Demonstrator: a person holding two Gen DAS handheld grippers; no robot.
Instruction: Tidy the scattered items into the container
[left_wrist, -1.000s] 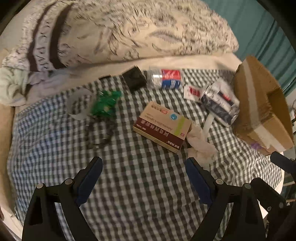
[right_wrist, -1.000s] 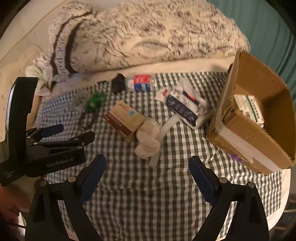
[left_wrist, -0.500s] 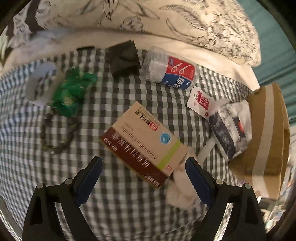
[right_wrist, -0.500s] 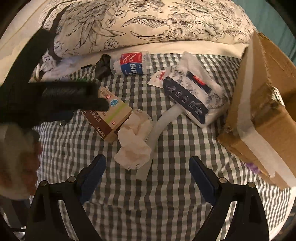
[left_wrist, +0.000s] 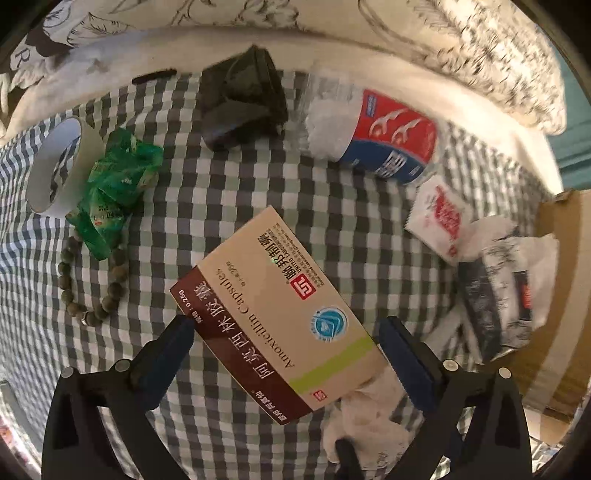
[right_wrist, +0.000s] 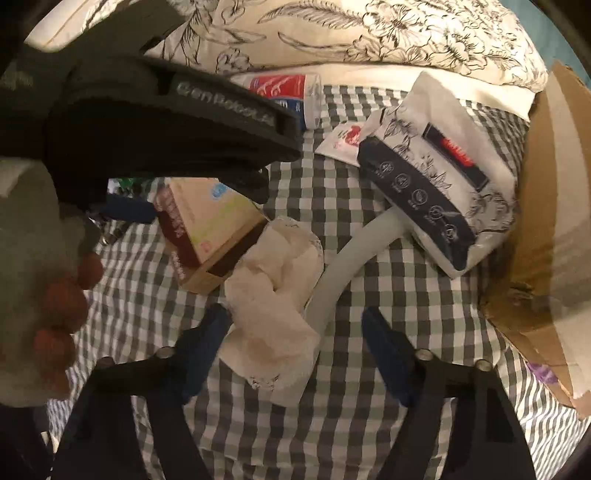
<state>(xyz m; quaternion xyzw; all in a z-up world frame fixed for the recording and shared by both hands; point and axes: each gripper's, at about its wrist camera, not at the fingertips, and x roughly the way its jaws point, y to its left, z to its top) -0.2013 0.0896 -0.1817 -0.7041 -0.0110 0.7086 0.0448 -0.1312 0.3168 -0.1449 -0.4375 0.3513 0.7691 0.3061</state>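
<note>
A tan and maroon medicine box (left_wrist: 280, 314) lies on the checked cloth, and my left gripper (left_wrist: 284, 328) points straight down with a finger at each side of it. Its jaws are opening and stand wide, with the pads barely at the box's edges. A crumpled tissue (right_wrist: 273, 314) sits between the fingers of my right gripper (right_wrist: 295, 317), whose jaws are closing. The left pad touches the tissue and the right pad stands apart. The cardboard box (right_wrist: 546, 221) stands at the right.
On the cloth lie a floss-pick bottle (left_wrist: 384, 136), a black pouch (left_wrist: 243, 99), a green wrapper (left_wrist: 114, 184), a tape roll (left_wrist: 55, 162), a bead bracelet (left_wrist: 92, 288), a sachet (left_wrist: 439, 218), a tissue pack (right_wrist: 436, 184) and a white strip (right_wrist: 354, 254). A pillow (right_wrist: 369, 33) lies behind.
Both grippers came down toward the cloth. The left one moved over the medicine box and now has a finger on each side of it. The right one's jaws narrowed around the tissue.
</note>
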